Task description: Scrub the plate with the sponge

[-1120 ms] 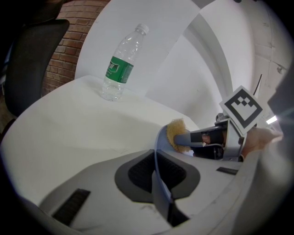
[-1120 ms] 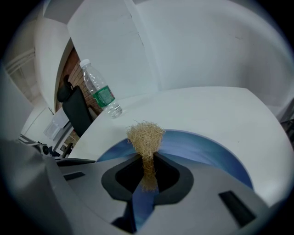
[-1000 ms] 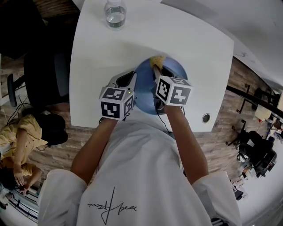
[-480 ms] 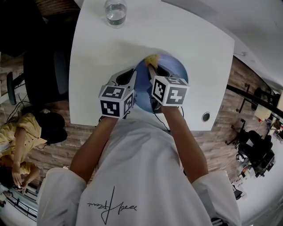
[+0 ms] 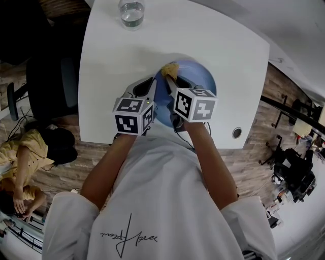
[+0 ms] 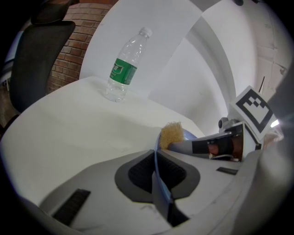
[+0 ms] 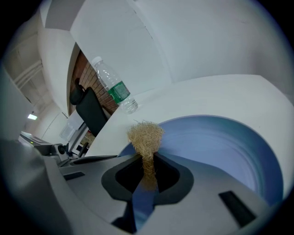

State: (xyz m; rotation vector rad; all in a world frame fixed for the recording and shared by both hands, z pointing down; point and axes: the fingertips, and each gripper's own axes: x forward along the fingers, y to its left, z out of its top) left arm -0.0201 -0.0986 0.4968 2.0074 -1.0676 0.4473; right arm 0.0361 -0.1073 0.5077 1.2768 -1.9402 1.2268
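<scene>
The left gripper [image 6: 155, 166] is closed on the near-left rim of the blue plate [image 5: 201, 77], whose thin edge is seen pinched between the 2 pads. The right gripper [image 7: 147, 173] is closed on a tan fibrous sponge [image 7: 145, 134]. The narrow squeezed end of the sponge is clamped between the jaws, and the frayed tuft projects past the fingertips. The long axis of the sponge runs in line with the jaws and points away from the person. The tuft is located at the far-left rim of the plate, over its inner surface. The plate is positioned on the white table [image 5: 228, 45], near its front edge. A water bottle [image 5: 132, 11] stands upright at the far side, well apart.
</scene>
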